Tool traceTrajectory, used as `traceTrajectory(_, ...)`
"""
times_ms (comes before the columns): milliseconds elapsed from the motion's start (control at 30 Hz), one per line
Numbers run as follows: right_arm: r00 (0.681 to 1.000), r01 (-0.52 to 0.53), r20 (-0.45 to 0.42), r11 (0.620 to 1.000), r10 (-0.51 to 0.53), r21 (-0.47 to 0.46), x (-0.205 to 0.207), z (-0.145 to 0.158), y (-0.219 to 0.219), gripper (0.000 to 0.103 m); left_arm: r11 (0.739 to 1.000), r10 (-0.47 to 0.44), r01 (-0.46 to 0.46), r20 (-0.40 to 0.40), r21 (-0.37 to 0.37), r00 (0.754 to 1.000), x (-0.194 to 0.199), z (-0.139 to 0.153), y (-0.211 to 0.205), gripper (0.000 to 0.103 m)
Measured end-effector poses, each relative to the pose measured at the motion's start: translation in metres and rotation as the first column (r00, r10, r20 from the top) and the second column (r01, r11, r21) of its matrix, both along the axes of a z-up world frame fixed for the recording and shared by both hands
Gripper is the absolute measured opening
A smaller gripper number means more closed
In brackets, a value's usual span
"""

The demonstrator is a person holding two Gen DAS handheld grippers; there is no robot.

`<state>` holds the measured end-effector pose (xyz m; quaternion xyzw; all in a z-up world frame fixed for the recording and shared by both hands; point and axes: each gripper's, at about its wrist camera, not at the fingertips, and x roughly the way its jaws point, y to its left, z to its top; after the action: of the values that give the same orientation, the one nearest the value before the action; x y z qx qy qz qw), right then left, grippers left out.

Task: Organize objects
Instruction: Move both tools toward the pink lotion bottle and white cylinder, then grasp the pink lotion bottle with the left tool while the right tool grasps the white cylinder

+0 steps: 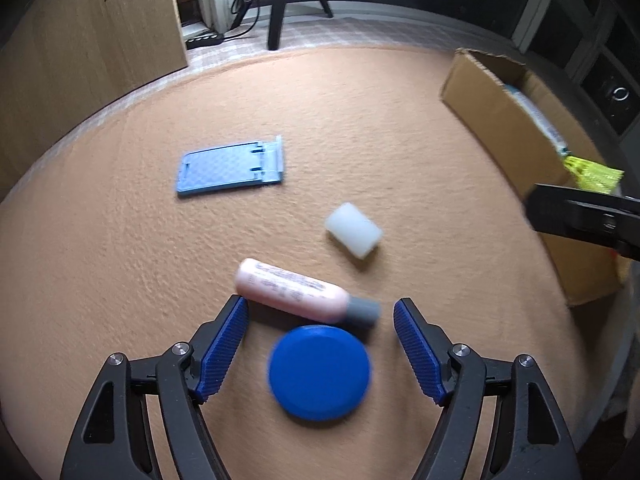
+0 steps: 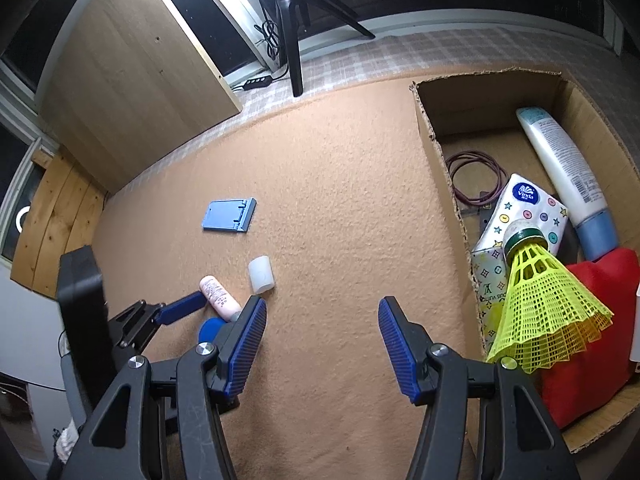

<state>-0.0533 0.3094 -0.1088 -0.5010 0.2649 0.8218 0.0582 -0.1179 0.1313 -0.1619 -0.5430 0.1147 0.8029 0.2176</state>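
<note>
My left gripper (image 1: 320, 308) points down at the tan mat, its jaws wide apart. A round blue lid (image 1: 319, 372) lies flat between its pads, touching neither. Just beyond the fingertips lies a pink bottle (image 1: 288, 286) with a grey cap. Farther off are a small white cylinder (image 1: 354, 230) and a flat blue phone stand (image 1: 232, 166). My right gripper (image 2: 322, 308) hangs open over bare mat with nothing in it, left of the cardboard box (image 2: 430, 128). In the right wrist view the blue lid (image 2: 210, 330) is partly hidden behind my finger.
The box holds a yellow shuttlecock (image 2: 540, 300), a tissue pack (image 2: 524, 208), a white bottle (image 2: 560, 160), a red pouch (image 2: 592, 340) and a coiled cable (image 2: 476, 176). A tripod leg (image 2: 294, 60) and a wooden panel (image 2: 132, 76) stand beyond the mat's far edge.
</note>
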Motion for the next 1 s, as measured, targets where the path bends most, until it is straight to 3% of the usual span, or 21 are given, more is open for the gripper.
traceTrajectory(600,0.996,-0.076,0.04,0.997,0.077,-0.028,-0.03,-0.011,-0.015,0.055,0.999,-0.039,0.039,-0.016,0.027,0.999,-0.012,-0.002,-0.014,0.076)
traceTrajectory(1000,0.971,-0.199,0.145,0.978,0.189,0.056,-0.077,-0.041,-0.046,0.055,1.0,0.005,-0.004,-0.031,0.03,1.0,-0.016,-0.001,-0.03,0.076)
